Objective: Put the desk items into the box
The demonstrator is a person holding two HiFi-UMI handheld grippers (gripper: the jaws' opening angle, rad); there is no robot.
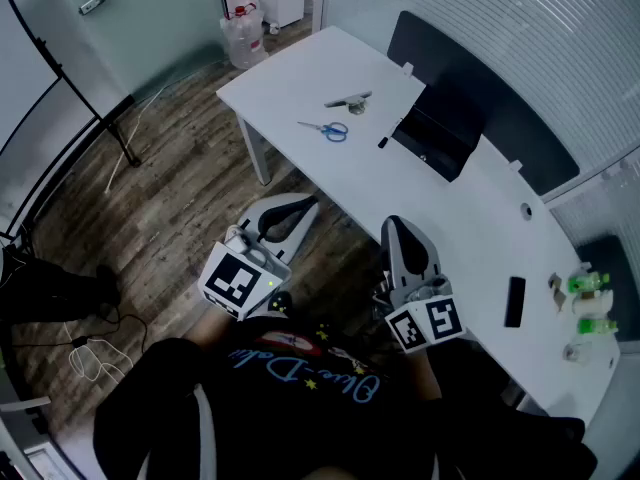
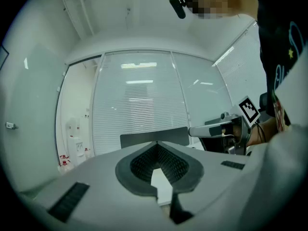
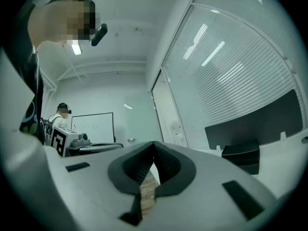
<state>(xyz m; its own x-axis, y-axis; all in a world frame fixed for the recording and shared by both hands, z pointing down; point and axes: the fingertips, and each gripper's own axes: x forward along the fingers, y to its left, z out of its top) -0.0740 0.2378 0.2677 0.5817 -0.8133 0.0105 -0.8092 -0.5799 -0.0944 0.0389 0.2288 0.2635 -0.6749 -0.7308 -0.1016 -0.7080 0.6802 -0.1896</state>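
Observation:
On the white desk (image 1: pixel 300 73) lie blue-handled scissors (image 1: pixel 333 130), a grey stapler-like item (image 1: pixel 350 100) and a small black pen (image 1: pixel 383 141). An open black box (image 1: pixel 438 140) stands beside them near the dark rear panel; it also shows in the right gripper view (image 3: pixel 240 156). My left gripper (image 1: pixel 298 204) hovers over the wooden floor in front of the desk, jaws shut and empty (image 2: pixel 156 143). My right gripper (image 1: pixel 396 226) is held at the desk's front edge, level, shut with nothing in it (image 3: pixel 154 143).
A black phone-like slab (image 1: pixel 515 301) and green bottles (image 1: pixel 588 284) sit at the desk's right end. Water jugs (image 1: pixel 245 30) stand on the floor beyond the desk. A black stand (image 1: pixel 95 108) and cables (image 1: pixel 95 353) are at the left. Another person (image 3: pixel 60 114) stands by a whiteboard.

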